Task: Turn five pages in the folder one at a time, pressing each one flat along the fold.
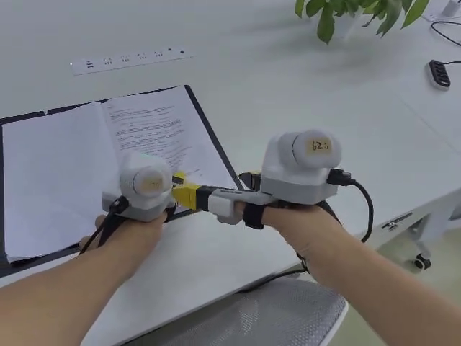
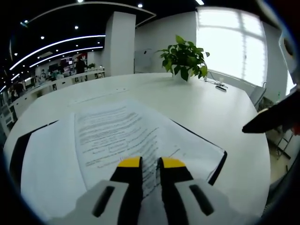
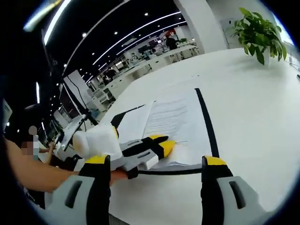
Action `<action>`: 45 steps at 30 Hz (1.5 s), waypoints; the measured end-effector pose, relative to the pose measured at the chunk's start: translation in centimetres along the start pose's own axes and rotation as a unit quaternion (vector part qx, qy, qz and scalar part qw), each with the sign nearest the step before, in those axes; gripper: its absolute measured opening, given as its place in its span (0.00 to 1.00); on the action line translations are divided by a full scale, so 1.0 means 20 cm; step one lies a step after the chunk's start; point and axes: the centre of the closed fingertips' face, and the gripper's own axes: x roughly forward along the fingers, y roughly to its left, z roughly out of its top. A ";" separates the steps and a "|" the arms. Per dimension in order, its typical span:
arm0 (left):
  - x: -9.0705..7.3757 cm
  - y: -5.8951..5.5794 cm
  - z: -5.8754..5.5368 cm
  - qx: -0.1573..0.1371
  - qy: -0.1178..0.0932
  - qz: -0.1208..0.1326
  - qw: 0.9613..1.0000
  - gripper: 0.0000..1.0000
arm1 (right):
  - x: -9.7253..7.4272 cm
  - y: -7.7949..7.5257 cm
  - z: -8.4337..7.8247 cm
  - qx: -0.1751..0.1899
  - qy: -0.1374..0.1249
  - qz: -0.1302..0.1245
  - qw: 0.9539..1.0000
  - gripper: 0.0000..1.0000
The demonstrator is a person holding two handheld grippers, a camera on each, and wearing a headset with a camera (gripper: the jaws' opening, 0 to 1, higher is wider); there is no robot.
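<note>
1. Folder [image 2: 18, 150] lies open on the white desk [image 1: 288, 79], left of centre. Its near edge is close to the desk's front edge.
2. Right-hand page [image 1: 155, 130] is printed and the left-hand page [image 1: 50, 180] is blank. Both lie fairly flat, and the black cover shows as a thin border along the right and near edges.
3. Left claw [image 2: 150, 162] has its yellow tips nearly pressed together with a thin slit between them. It sits low over the near edge of the printed page, toward the right corner. Cannot tell if it is pinching paper.
4. Right claw [image 3: 155, 160] is spread wide and holds nothing. It is off the folder's right side and aimed across at the left claw and the near right corner.
5. Open desk runs right of the folder and beyond it.
6. Power strip [image 1: 130, 59] lies well behind the folder's far edge. Plant [image 1: 353, 14] is at the far right, well apart.
7. Chair [image 1: 274, 317] sits below the desk's front edge.
</note>
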 end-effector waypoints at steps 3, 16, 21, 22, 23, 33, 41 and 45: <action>0.00 0.00 0.00 0.001 -0.002 -0.001 1.000 0.12 | 0.03 -0.01 -0.02 0.030 0.003 0.002 1.000 0.68; 0.01 0.01 0.00 -0.002 -0.007 0.000 1.000 0.12 | 0.15 -0.01 -0.10 0.131 0.024 0.024 0.991 0.49; 0.02 0.02 0.00 -0.003 -0.008 0.000 1.000 0.13 | 0.19 -0.01 -0.10 0.146 0.021 0.027 0.989 0.49; 0.02 0.02 0.00 -0.003 -0.008 0.000 1.000 0.13 | 0.19 -0.01 -0.10 0.153 0.022 0.027 0.988 0.49; 0.02 0.02 -0.01 -0.002 -0.008 0.000 1.000 0.13 | 0.20 -0.02 -0.11 0.156 0.023 0.027 0.987 0.49; 0.02 0.02 -0.01 -0.005 -0.010 0.001 1.000 0.13 | 0.24 -0.14 -0.08 0.203 -0.005 -0.002 0.979 0.41; 0.02 0.02 0.00 -0.004 -0.010 0.002 1.000 0.13 | 0.26 -0.24 -0.06 0.220 -0.019 -0.030 0.975 0.29; 0.02 0.02 0.00 -0.004 -0.009 0.003 1.000 0.12 | 0.26 -0.28 -0.05 0.223 -0.024 -0.043 0.974 0.22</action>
